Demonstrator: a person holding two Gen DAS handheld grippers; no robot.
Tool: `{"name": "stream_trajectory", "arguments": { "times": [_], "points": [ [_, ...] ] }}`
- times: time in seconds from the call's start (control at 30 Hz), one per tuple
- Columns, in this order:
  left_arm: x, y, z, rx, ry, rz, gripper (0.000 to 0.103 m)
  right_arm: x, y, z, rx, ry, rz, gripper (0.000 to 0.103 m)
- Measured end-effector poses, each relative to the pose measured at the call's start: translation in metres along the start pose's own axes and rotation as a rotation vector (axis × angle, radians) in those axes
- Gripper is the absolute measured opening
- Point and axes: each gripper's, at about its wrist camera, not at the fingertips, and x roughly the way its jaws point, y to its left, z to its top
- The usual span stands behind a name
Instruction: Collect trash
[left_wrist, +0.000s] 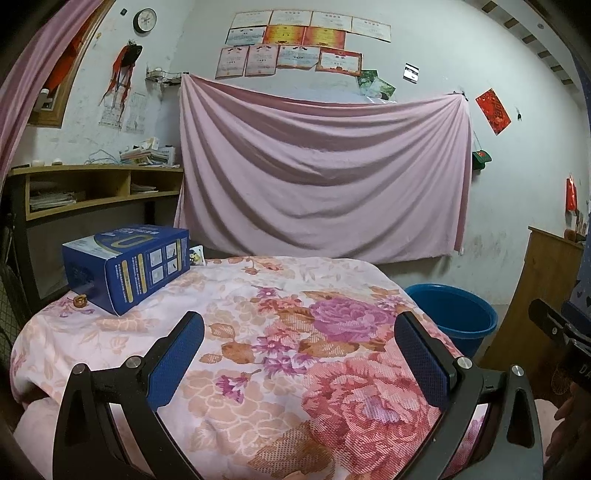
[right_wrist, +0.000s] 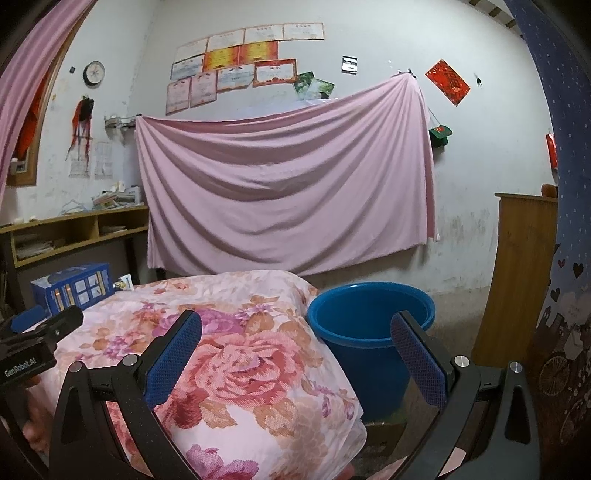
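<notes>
"GenRobot.AI" on left claw housing; blue box print illegible.

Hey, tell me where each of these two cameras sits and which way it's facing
Left wrist: on the open left gripper, over the floral quilt, facing the pink sheet on the wall; blue box far left, right gripper at the right edge.
Right wrist: on the open right gripper, at the quilt's right edge, above the blue bucket; left gripper at left.
Shared: quilt, sheet, box, bucket.
</notes>
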Motion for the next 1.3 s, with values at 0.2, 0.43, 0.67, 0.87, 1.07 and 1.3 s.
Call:
{"name": "stream_trajectory", "arguments": {
  "times": [0.2, 0.43, 0.67, 0.87, 1.07, 1.3],
  "points": [
    [-0.0003, 0.0012, -0.0001, -0.001, 0.0, 0.0, 0.101, 0.0001, -0.0014, 0.0001, 0.002, 0.004, -0.001, 0.103],
    [-0.0007, -0.0019, -0.0001, -0.002, -0.004, 0.005, 0.101, 0.0009, -0.001, -0.0009, -0.002, 0.008, 0.002, 0.103],
    [-0.0009, -0.0014, 0.0, -0.004, -0.003, 0.004, 0.101, 0.0013, -0.0016, -0.0007, -0.002, 0.008, 0.003, 0.103],
    [-0.0014, -0.0026, -0.0003, -0.002, -0.003, 0.005, 0.101, 0.0012, -0.0013, -0.0006, -0.002, 0.008, 0.003, 0.103],
    [-0.0011, -0.0031, -0.0004, -0.003, -0.003, 0.006, 0.101, 0.0012, -0.0005, -0.0012, -0.002, 0.009, 0.004, 0.103],
    [-0.0009, -0.003, -0.0006, -0.001, -0.003, 0.006, 0.101, 0.0013, -0.0007, -0.0013, -0.002, 0.01, 0.005, 0.103]
  ]
}}
